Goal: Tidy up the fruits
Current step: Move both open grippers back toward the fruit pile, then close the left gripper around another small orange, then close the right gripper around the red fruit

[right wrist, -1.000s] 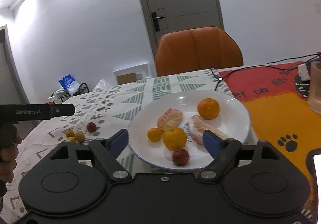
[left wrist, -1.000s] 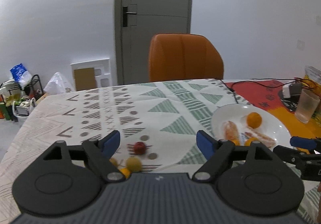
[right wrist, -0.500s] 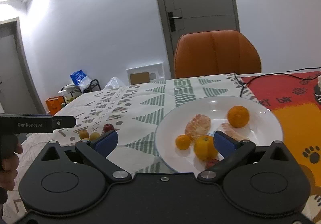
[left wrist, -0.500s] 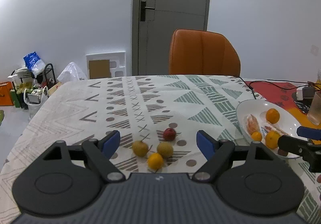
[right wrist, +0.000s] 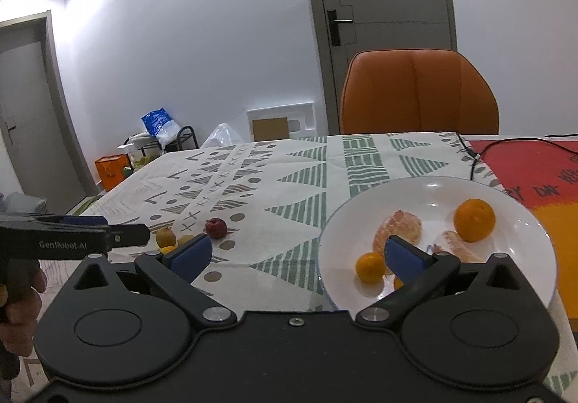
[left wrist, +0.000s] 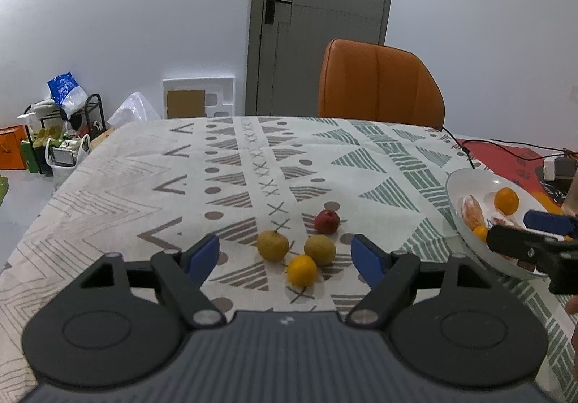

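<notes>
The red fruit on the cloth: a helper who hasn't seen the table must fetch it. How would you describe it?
On the patterned tablecloth, left of the white plate, four small fruits sit clustered. The red fruit is farthest from the camera, the only dark red one; the others are yellow or orange.

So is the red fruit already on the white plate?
No, the red fruit lies on the tablecloth, apart from the white plate.
</notes>
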`<control>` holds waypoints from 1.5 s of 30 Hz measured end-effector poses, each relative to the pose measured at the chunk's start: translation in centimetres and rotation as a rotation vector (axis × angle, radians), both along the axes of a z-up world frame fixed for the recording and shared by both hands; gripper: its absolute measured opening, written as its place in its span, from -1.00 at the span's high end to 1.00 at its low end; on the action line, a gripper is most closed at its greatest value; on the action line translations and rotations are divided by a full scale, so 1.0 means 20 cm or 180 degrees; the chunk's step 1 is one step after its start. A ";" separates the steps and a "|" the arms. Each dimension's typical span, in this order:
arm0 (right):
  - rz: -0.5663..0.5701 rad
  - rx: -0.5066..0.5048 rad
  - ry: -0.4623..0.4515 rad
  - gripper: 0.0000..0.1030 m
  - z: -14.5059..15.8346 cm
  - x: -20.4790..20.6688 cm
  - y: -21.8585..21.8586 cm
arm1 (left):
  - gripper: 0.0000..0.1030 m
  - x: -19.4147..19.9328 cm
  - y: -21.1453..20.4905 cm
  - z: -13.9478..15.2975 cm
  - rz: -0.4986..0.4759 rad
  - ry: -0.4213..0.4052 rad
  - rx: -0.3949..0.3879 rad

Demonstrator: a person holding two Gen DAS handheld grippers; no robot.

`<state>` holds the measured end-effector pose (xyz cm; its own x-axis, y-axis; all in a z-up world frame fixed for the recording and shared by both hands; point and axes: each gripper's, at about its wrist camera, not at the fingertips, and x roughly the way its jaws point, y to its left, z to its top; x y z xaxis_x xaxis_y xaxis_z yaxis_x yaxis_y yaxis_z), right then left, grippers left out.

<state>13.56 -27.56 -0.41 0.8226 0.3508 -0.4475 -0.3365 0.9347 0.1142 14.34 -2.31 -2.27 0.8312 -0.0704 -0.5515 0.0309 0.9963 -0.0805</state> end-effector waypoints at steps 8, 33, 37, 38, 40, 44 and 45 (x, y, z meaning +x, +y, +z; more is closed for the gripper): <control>0.0113 -0.0095 0.0050 -1.00 -0.01 0.06 0.05 | -0.34 0.04 0.00 -0.06 -0.0048 0.0085 -0.0072; 0.0316 -0.0272 0.0089 -0.64 -0.02 0.18 0.22 | 0.61 0.09 0.09 -0.11 0.0054 0.0118 -0.0268; 0.0364 -0.0310 0.0116 -0.47 -0.03 0.21 0.26 | 0.61 0.08 0.14 -0.09 0.0104 0.0093 -0.0260; 0.0378 -0.0315 0.0123 -0.42 -0.03 0.22 0.27 | 0.61 0.08 0.15 -0.09 0.0117 0.0089 -0.0258; 0.0411 -0.0312 0.0149 -0.36 -0.04 0.24 0.29 | 0.61 0.07 0.17 -0.08 0.0145 0.0080 -0.0256; 0.0482 -0.0321 0.0207 -0.13 -0.05 0.28 0.34 | 0.60 0.06 0.22 -0.07 0.0203 0.0067 -0.0248; 0.0499 -0.0326 0.0223 -0.07 -0.06 0.29 0.35 | 0.60 0.05 0.23 -0.06 0.0221 0.0063 -0.0245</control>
<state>19.30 -20.58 -1.52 0.7270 0.4218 -0.5418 -0.4734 0.8795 0.0494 15.38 2.33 -3.51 0.8246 -0.0556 -0.5630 -0.0404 0.9868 -0.1567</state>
